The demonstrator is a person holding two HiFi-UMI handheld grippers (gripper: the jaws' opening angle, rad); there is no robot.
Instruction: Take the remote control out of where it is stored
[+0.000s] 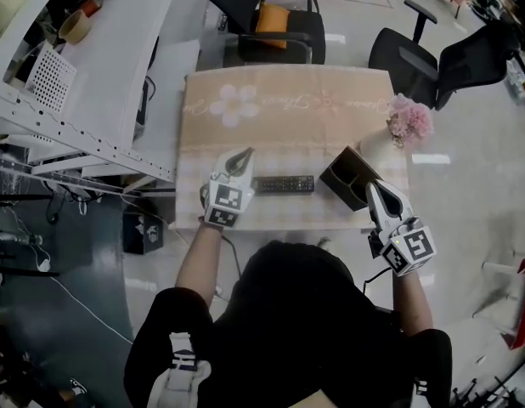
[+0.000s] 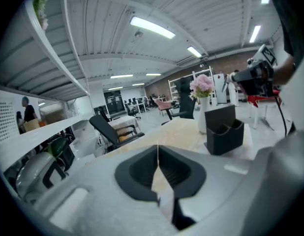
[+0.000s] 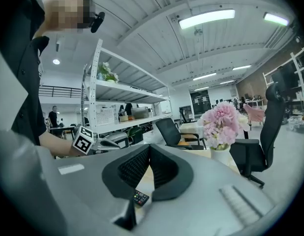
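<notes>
Okay, my landmark is the black holder [image 1: 347, 177], and the remote control [image 1: 284, 184] isn't in it. It lies flat on the table [image 1: 245, 117], just beside the holder on the side toward my left gripper, lengthwise, buttons up. From how things lie, I'd call the taking-out done.

The left gripper [image 1: 243, 155] hangs above the end of the remote farthest from the holder. Its own view shows the jaws pressed together with nothing between them. The right gripper [image 1: 370, 187] sits at the holder's near edge. Its jaws meet at the tips too and are empty; through the gap under them I can see one end of the remote on the cloth below.

If I have to pick the remote up again, I expect a light, stiff plastic slab with smooth, slightly slick sides, and not fragile. It's long and thin, so a grip at one end would probably let it swing. I'd pinch across the narrow width near the middle, pads on the side edges rather than the buttons. It lies low on the tablecloth, so the fingertips could snag the fabric.

The vase of pink flowers [image 1: 407, 119] stands just beyond the holder. That one looks tippy, so I'd keep clear.
</notes>
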